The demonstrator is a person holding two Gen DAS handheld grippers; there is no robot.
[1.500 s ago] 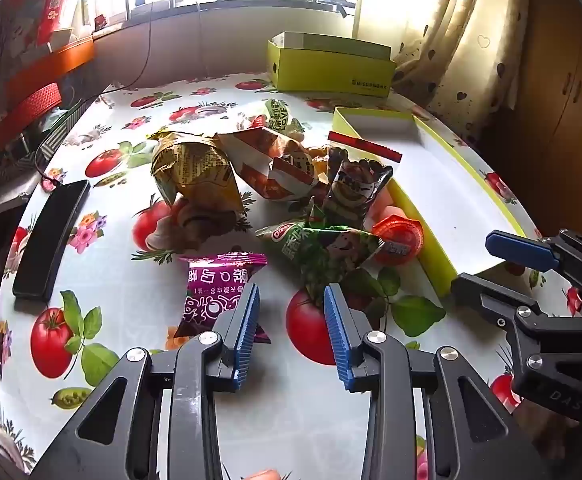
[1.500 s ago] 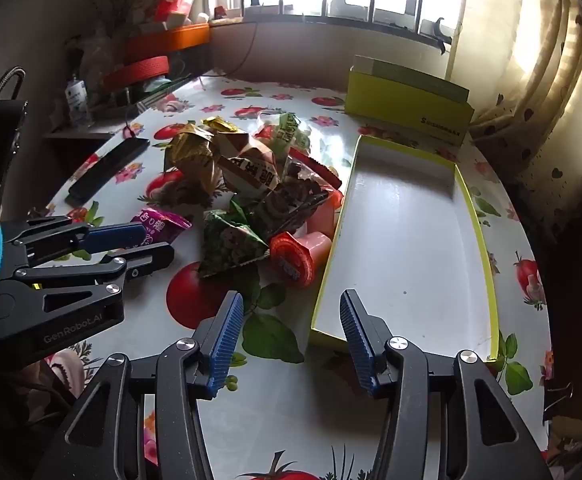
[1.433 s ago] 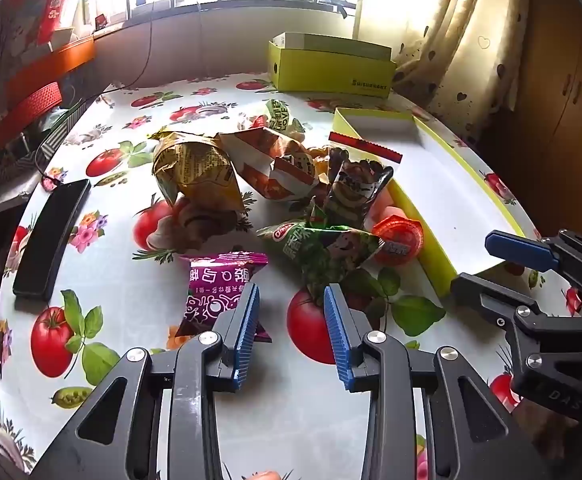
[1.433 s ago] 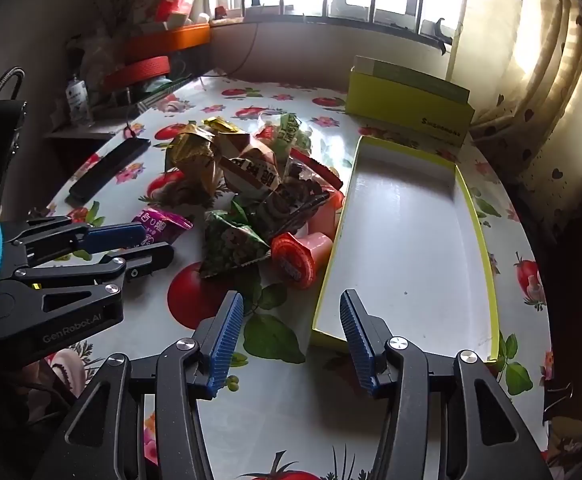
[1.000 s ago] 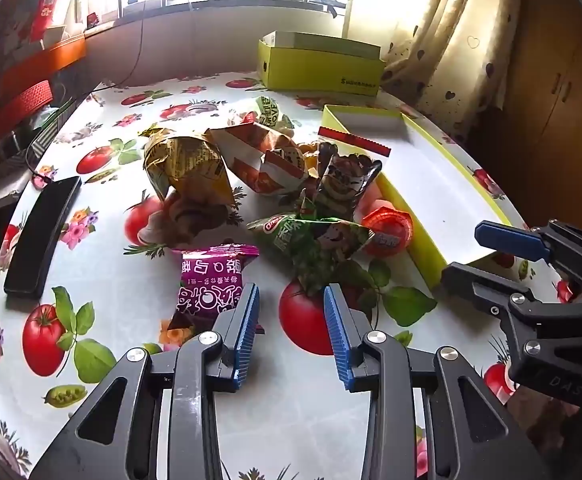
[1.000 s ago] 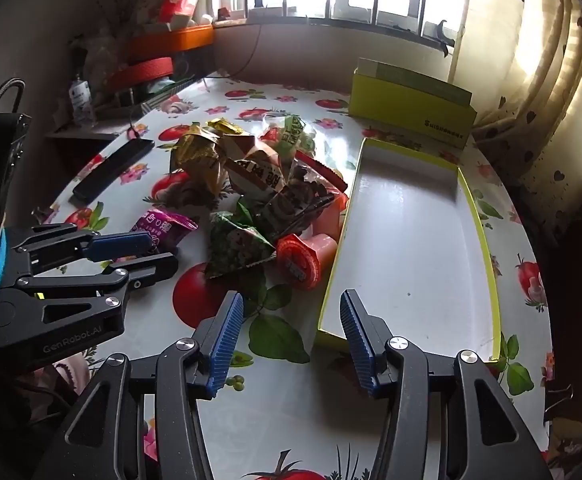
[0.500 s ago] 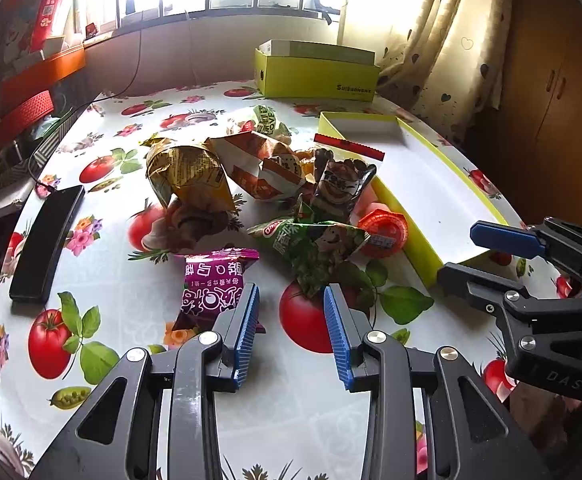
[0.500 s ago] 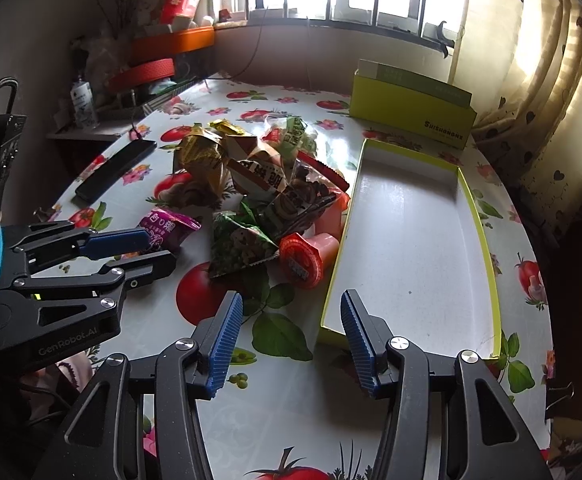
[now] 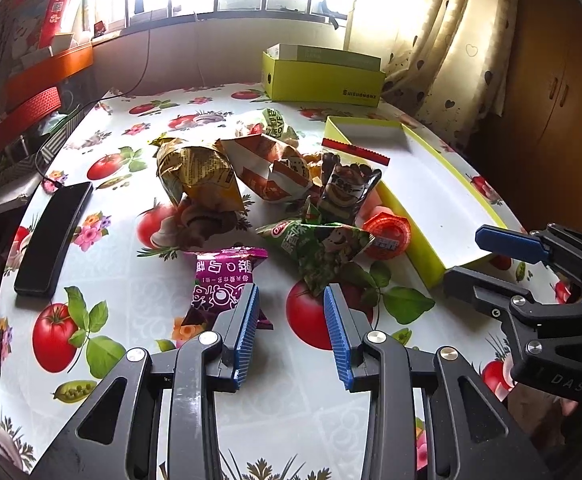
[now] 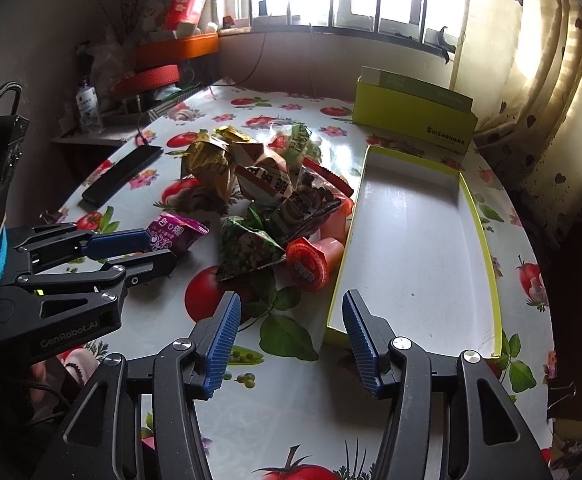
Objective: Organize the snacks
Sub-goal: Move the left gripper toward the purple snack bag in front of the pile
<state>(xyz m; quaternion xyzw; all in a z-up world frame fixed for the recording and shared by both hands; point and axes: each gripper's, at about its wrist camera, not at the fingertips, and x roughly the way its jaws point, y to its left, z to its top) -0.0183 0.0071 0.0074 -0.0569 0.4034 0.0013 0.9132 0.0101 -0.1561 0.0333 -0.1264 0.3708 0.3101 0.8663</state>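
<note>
A heap of snack packets lies mid-table: a purple packet (image 9: 223, 280) (image 10: 175, 232), a green triangular packet (image 9: 319, 248) (image 10: 247, 252), a red-lidded jelly cup (image 9: 387, 236) (image 10: 309, 266), a gold bag (image 9: 199, 172), an orange-white bag (image 9: 271, 168) and a dark brown packet (image 9: 345, 192). Right of the heap lies a white tray with a yellow rim (image 9: 431, 200) (image 10: 411, 240), nothing in it. My left gripper (image 9: 290, 300) (image 10: 159, 248) hovers open just short of the purple and green packets. My right gripper (image 10: 291, 304) (image 9: 467, 256) hangs over the tray's near corner, its jaws opening, nothing between them.
A yellow-green box (image 9: 323, 76) (image 10: 411, 124) stands at the table's far edge. A black flat device (image 9: 53, 236) (image 10: 123, 176) lies on the left. Cluttered shelves stand beyond the left edge, curtains and a wooden cupboard to the right.
The right gripper's jaws have spread a little wider. The left view has drifted slightly, with the snacks sitting a bit further ahead. No snack has been touched.
</note>
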